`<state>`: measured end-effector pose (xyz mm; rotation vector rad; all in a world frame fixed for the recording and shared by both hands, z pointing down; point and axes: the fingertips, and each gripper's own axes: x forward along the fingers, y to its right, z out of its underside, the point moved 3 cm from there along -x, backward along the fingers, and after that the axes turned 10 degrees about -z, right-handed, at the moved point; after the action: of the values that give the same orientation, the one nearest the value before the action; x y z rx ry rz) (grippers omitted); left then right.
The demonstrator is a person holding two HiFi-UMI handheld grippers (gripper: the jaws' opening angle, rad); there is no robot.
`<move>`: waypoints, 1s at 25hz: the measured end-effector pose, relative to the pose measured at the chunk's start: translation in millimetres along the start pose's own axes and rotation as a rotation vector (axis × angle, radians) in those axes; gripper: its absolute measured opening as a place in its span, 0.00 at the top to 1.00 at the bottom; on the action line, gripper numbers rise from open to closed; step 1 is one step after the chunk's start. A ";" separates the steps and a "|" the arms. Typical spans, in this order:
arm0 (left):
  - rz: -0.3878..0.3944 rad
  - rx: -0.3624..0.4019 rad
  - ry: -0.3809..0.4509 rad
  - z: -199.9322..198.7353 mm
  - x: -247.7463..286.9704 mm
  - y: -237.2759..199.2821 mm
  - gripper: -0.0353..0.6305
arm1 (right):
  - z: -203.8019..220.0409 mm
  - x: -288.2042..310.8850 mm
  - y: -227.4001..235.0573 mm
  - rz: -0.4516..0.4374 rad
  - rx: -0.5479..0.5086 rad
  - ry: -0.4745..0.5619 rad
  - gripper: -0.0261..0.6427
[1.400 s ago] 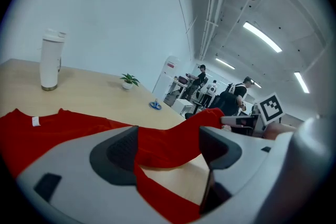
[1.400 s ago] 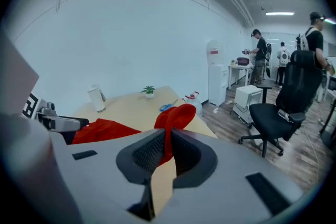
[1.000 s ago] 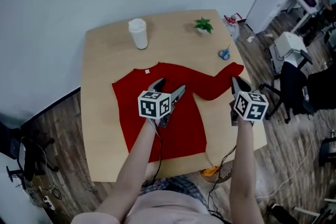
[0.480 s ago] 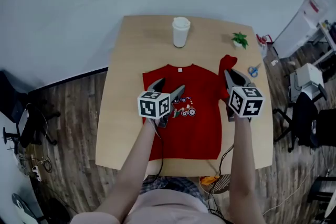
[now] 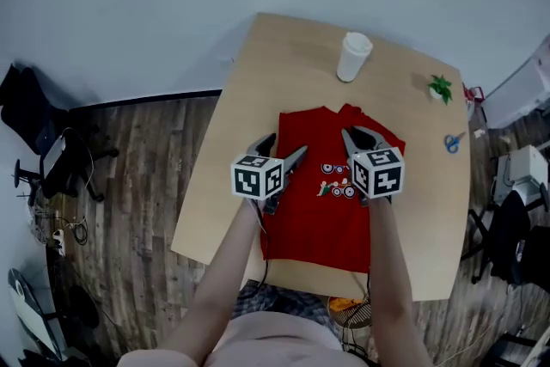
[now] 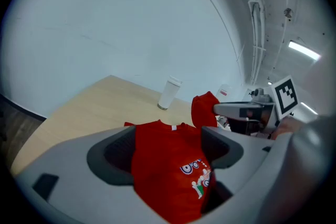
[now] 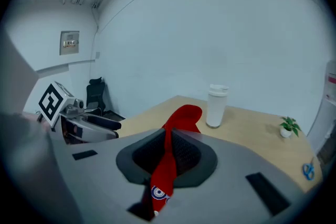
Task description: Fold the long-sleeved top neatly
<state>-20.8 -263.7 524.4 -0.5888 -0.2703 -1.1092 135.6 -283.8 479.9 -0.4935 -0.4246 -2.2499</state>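
The red long-sleeved top (image 5: 314,215) lies flat on the wooden table (image 5: 249,120), printed front up and collar toward the far edge. My right gripper (image 5: 359,136) is shut on its red sleeve (image 7: 181,118), which it holds lifted over the right part of the body; the cuff stands up past the jaws. The left gripper view shows that sleeve (image 6: 205,108) raised beside the right gripper (image 6: 247,113). My left gripper (image 5: 284,147) hovers open over the top's left half, with the fabric (image 6: 163,165) seen below and between its jaws but not gripped.
A white lidded cup (image 5: 353,56) stands beyond the collar. A small potted plant (image 5: 441,86) and blue scissors (image 5: 453,142) sit near the table's right edge. A dark office chair (image 5: 43,159) stands on the wood floor at the left.
My right gripper has carried the sleeve from the table's right side leftward over the top's body. The left gripper has also moved left and stayed open.
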 end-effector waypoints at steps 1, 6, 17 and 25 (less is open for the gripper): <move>-0.010 -0.005 0.000 1.5 -2.2 -5.6 0.39 | 4.4 11.9 -6.1 -0.018 -0.010 -0.017 0.90; -0.051 -0.037 -0.004 9.4 -13.5 -35.3 0.39 | 27.9 69.1 -31.8 -0.084 -0.032 -0.101 0.90; -0.099 -0.075 -0.014 22.3 -32.2 -73.6 0.39 | 84.9 146.9 -52.3 -0.107 -0.033 -0.293 0.88; -0.134 -0.089 -0.004 23.2 -46.8 -92.7 0.39 | 80.6 171.1 -86.4 -0.234 0.042 -0.263 0.69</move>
<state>-122.4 -244.1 549.3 -0.6595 -0.2685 -1.2541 -18.7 -299.2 618.4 -0.7550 -0.6938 -2.4015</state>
